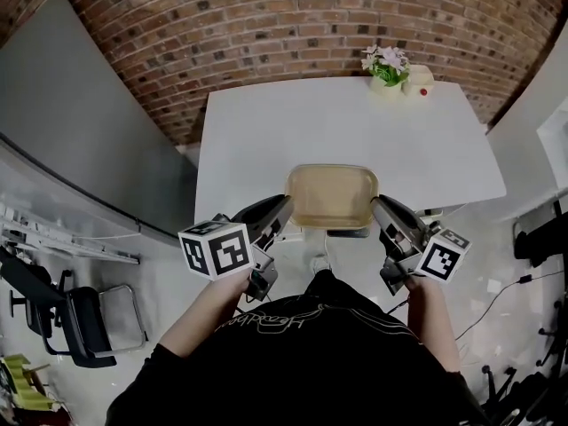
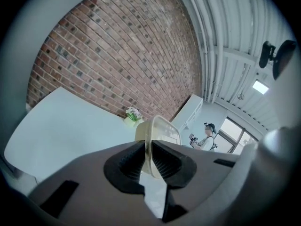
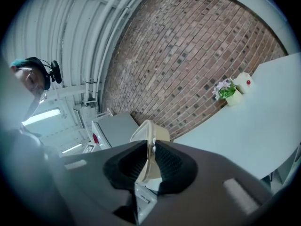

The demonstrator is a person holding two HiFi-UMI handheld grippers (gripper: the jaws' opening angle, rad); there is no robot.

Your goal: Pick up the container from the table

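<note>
Over the near edge of the white bench (image 1: 266, 140), the translucent beige rectangular plastic container (image 1: 331, 198) hangs in the air. The left tool (image 1: 286, 208) is clenched on its 9 o'clock rim and the right tool (image 1: 377, 208) is clamped on the 3 o'clock rim. A small flower pot (image 1: 387, 69) sits way off at 1 o'clock.

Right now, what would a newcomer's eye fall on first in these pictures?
The tan container stands out, clamped at its sides by the left gripper and the right gripper, over the near edge of the white table. A small flower pot sits at the table's far edge, before the brick wall.
</note>
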